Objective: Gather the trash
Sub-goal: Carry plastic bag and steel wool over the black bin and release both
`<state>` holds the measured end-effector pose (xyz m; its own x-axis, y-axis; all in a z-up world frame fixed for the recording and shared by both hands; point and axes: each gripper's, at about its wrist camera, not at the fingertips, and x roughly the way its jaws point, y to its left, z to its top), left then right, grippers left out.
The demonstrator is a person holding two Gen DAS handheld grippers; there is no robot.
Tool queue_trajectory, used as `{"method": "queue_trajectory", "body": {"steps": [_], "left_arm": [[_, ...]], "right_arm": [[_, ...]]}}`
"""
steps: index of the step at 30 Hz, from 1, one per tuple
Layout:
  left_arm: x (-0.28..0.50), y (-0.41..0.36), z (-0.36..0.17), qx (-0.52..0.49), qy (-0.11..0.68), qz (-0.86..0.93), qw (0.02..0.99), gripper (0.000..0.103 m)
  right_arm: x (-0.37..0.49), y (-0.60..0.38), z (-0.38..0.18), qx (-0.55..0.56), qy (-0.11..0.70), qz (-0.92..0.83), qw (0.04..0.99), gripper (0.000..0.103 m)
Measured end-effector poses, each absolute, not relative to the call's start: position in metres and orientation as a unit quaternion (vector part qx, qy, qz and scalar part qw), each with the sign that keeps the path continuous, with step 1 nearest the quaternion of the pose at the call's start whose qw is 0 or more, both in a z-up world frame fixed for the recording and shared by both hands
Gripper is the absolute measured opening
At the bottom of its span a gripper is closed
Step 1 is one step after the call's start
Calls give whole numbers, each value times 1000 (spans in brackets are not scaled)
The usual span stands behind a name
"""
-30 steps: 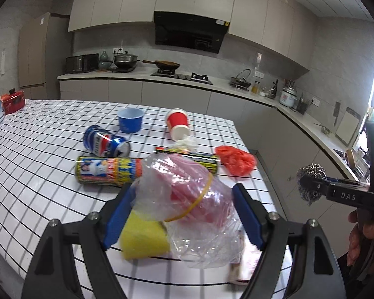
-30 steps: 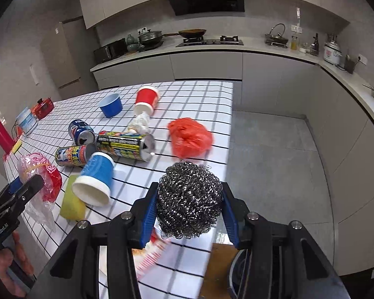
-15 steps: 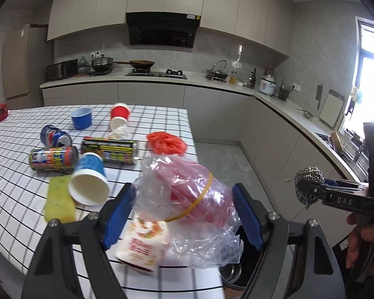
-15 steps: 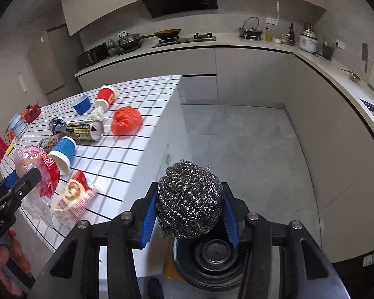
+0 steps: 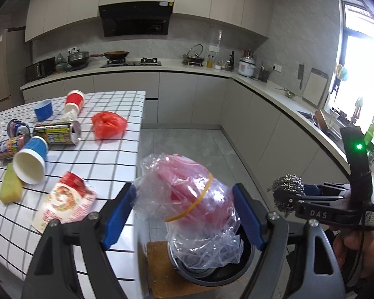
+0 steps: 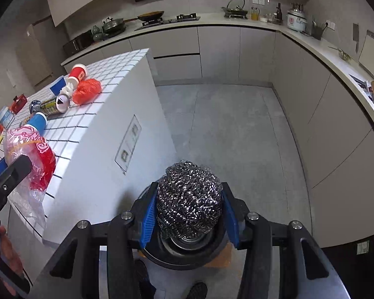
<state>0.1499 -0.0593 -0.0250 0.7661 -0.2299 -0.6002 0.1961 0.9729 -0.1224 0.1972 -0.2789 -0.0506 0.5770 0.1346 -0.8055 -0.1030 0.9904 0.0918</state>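
Note:
My left gripper (image 5: 184,211) is shut on a clear plastic bag with red contents and a yellow rubber band (image 5: 187,196), held off the table's edge above a round dark trash bin (image 5: 212,274) on the floor. My right gripper (image 6: 189,214) is shut on a steel wool ball (image 6: 189,199), held right over the same bin (image 6: 187,254). The steel wool (image 5: 286,191) also shows at the right of the left wrist view. The bag (image 6: 30,159) shows at the left of the right wrist view.
The white grid-patterned table (image 5: 69,154) holds a red plastic bag (image 5: 108,124), a blue paper cup (image 5: 30,164), a snack wrapper (image 5: 64,201), a yellow sponge (image 5: 10,186), several cans (image 5: 57,133), a red cup (image 5: 73,102) and a blue bowl (image 5: 43,109). Kitchen counters line the walls.
Both grippers have swung from above the table out past its edge and now hang over the bin on the floor. Both still hold their loads.

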Motion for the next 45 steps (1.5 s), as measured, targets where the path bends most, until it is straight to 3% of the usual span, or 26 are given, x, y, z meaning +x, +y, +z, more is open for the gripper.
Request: {"method": "queue_trajectory", "body": {"steps": [19, 21, 22, 23, 32, 42, 45], "left_arm": [[154, -110, -97, -14, 390, -98, 916, 80], [155, -108, -106, -16, 397, -89, 913, 80], [155, -107, -110, -17, 401, -85, 912, 80], [155, -107, -113, -18, 403, -82, 911, 80], [159, -123, -135, -20, 425, -77, 901, 80], [178, -148, -201, -25, 483, -81, 872, 81], [179, -154, -203, -29, 489, -82, 868, 88]], "right_arm": [[217, -307, -157, 27, 524, 91, 846, 51], [226, -301, -168, 24, 525, 106, 844, 58], [231, -298, -173, 18, 530, 107, 841, 74], [235, -297, -179, 11, 534, 98, 840, 83], [244, -322, -171, 29, 515, 83, 853, 83], [245, -354, -175, 32, 515, 59, 855, 83], [242, -364, -174, 32, 517, 51, 854, 83]]}}
